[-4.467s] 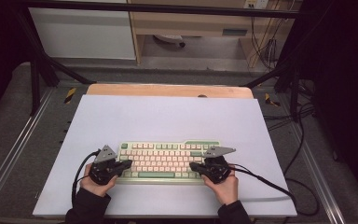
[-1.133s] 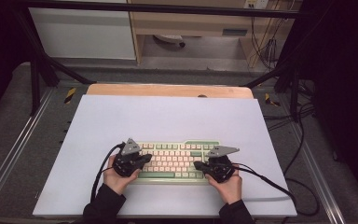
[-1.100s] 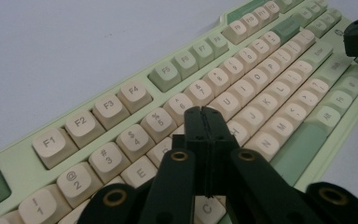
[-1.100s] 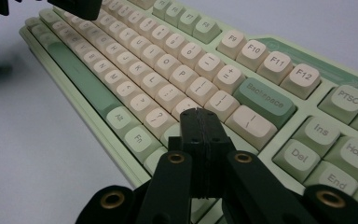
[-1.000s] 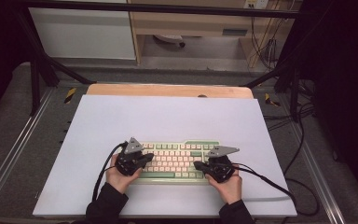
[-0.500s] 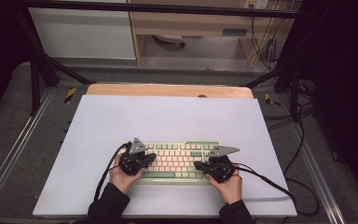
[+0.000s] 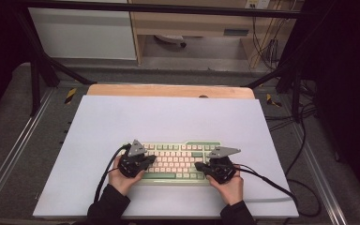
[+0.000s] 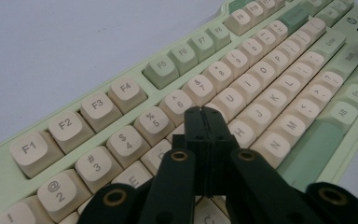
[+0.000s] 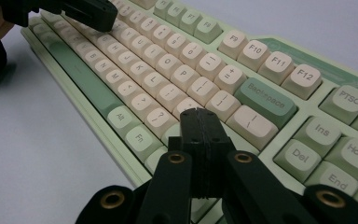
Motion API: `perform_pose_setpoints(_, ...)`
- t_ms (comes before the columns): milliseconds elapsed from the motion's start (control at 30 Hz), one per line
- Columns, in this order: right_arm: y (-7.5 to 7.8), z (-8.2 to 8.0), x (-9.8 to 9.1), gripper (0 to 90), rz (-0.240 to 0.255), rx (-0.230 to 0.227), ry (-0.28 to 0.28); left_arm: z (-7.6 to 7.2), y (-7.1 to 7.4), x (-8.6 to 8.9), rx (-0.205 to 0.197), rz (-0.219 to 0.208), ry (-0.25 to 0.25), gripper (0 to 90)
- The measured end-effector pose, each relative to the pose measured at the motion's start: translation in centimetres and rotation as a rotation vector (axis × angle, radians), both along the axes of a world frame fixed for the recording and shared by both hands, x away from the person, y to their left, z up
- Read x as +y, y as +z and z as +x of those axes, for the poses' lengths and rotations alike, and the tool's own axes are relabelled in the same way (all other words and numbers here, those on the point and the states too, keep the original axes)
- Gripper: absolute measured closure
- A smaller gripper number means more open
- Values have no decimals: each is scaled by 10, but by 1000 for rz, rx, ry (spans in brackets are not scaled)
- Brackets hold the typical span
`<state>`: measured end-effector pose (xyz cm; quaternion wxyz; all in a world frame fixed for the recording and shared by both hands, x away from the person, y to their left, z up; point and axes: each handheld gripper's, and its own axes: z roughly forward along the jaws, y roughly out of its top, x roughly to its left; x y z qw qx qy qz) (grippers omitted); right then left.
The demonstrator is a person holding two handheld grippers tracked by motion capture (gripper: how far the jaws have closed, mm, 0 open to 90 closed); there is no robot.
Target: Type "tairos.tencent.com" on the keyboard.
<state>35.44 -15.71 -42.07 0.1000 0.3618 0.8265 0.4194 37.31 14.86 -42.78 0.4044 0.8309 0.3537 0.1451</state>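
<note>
- one keyboard (image 7: pixel 178 161) lies at the near middle of your mat (image 7: pixel 168 117).
- your two claws are closed, empty: left gripper (image 8: pixel 204 122) over its middle keys, right gripper (image 9: pixel 200 122) near enter.

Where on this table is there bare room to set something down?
The white mat is bare between the keyboard and the wooden edge, and along both sides. It's crowded at the keyboard, where the left gripper and right gripper sit.
</note>
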Motion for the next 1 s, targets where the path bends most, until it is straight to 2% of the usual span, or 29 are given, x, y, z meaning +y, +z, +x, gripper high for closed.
perform_pose_setpoints(233, 0, 0, 0, 900, -4, -2, 4, -4, 5, 5, -4, -11, -8, 899)
perform_pose_setpoints(600, 0, 0, 0, 900, -5, -1, 1, -4, 12, 21, -10, -21, 20, 900)
perform_pose_setpoints(1000, 0, 0, 0, 900, -6, -1, 2, 2, 6, 31, 3, -12, 58, 900)
